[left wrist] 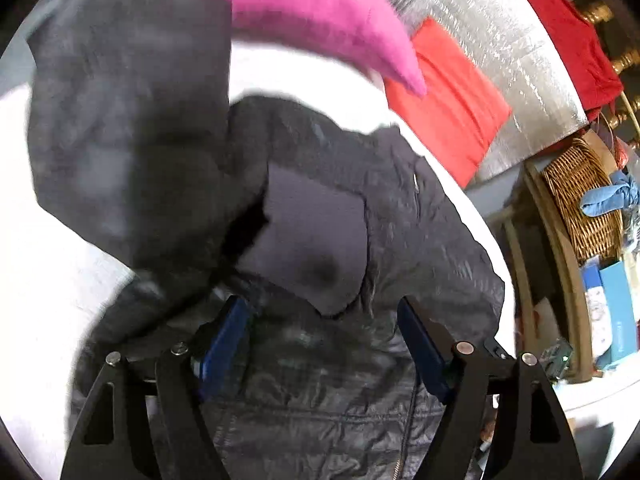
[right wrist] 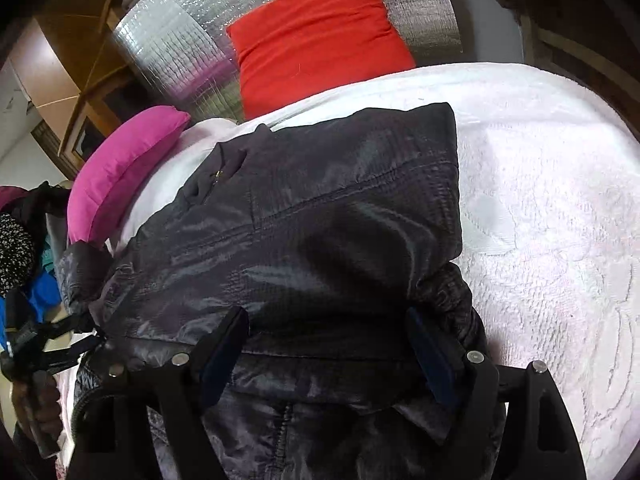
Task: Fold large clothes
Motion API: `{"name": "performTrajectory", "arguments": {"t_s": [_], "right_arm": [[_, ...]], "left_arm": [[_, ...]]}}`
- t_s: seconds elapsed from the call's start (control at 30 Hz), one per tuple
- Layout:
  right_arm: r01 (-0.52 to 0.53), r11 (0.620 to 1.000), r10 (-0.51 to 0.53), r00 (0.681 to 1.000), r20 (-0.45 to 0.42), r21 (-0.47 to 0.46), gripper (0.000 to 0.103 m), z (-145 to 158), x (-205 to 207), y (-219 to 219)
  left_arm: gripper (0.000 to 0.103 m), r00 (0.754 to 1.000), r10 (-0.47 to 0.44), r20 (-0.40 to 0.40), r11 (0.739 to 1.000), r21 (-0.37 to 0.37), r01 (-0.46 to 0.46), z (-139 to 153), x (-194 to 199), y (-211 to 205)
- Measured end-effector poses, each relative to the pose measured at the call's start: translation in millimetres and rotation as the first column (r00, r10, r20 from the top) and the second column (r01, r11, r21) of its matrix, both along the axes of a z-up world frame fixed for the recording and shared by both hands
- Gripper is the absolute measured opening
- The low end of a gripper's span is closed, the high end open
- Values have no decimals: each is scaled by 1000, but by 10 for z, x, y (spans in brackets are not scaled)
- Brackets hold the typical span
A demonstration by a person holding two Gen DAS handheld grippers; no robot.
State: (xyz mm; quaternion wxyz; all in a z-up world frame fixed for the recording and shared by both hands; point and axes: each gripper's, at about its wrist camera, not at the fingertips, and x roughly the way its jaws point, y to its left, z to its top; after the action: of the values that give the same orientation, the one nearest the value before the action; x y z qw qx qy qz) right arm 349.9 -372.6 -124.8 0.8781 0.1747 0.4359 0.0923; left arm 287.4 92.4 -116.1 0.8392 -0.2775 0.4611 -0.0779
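Note:
A dark grey padded jacket [right wrist: 320,220] lies on a white bed cover [right wrist: 540,220], partly folded over itself. In the left wrist view the jacket [left wrist: 320,360] fills the lower middle, and a blurred dark sleeve or flap [left wrist: 128,128] hangs raised at the upper left. My left gripper [left wrist: 324,336] is open just above the jacket, its blue pads [left wrist: 224,344] wide apart with nothing between them. My right gripper [right wrist: 328,344] is open over the jacket's near fold, pads [right wrist: 432,356] apart, resting close to the fabric. The left gripper also shows at the left edge of the right wrist view [right wrist: 36,344].
A pink pillow [right wrist: 120,168] and a red pillow [right wrist: 320,32] lie at the head of the bed against a silver quilted panel [right wrist: 180,40]. A wicker basket [left wrist: 584,200] and boxes stand beside the bed at right. Clothes are piled at the far left [right wrist: 16,248].

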Motion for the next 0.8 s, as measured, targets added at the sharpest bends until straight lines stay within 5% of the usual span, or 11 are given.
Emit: {"name": "performTrajectory", "arguments": {"t_s": [0.17,0.23,0.3,0.37,0.4,0.47,0.63,0.8], "right_arm": [[11,1000,-11,998,60,8,83,299,-125,-5],[-1,1000,3,995,98,-18,83,399,-158,42],[-30,998,33,998,50,-61,83,286,-92,86],[-51,993,45,998,-53,-106,83,13,26,79],[-50,992,47,998,-33,-114,83,13,20,76],[-36,993,34,999,-23,-110,83,119,4,87],[-29,998,33,997,69,-51,83,470,-41,70],[-2,1000,3,999,48,-17,83,447,148,47]], "left_arm": [[78,994,-67,85,986,156,53,138,122,-290],[71,997,-47,53,952,306,28,0,311,-424],[38,999,-25,-45,921,387,41,-246,483,-460],[38,999,-19,-42,860,509,38,-357,550,-521],[38,999,-22,-47,837,545,44,-350,557,-551],[38,999,-12,-53,852,522,38,-280,517,-512],[39,996,-41,83,865,502,-6,65,267,-504],[41,990,-118,82,830,555,53,-1,394,-778]]}}
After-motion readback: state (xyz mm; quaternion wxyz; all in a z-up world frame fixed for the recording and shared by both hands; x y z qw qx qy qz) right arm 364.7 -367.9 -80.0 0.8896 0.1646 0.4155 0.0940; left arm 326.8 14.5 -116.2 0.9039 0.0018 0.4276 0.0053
